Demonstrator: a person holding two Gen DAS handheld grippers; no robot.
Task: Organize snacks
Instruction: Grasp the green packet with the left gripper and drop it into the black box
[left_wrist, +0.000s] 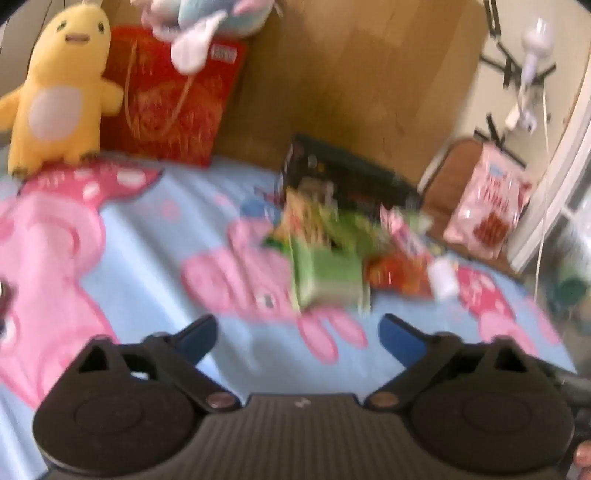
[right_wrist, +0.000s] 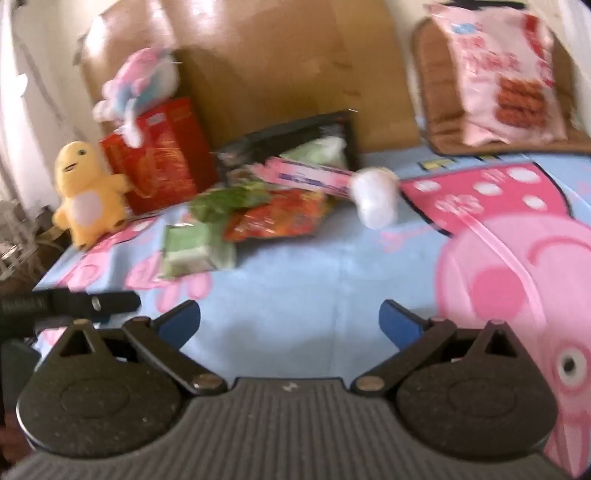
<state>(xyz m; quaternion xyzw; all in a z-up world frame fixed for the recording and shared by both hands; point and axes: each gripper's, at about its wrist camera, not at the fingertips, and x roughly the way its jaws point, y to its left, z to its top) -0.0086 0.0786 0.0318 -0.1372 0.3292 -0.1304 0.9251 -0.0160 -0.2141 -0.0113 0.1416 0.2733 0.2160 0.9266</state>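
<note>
A heap of snack packets lies on a blue sheet printed with pink pigs. A green packet lies nearest, beside an orange-red packet, a long pink box and a small white packet. Behind them a black box stands open. My left gripper hovers open just short of the green packet, nothing between its blue fingers. My right gripper is open over bare sheet, well short of the heap. Both views are blurred.
A yellow plush toy and a red gift bag stand at the back against a brown board. A pastel plush sits on the bag. A large pink snack bag leans on a brown cushion.
</note>
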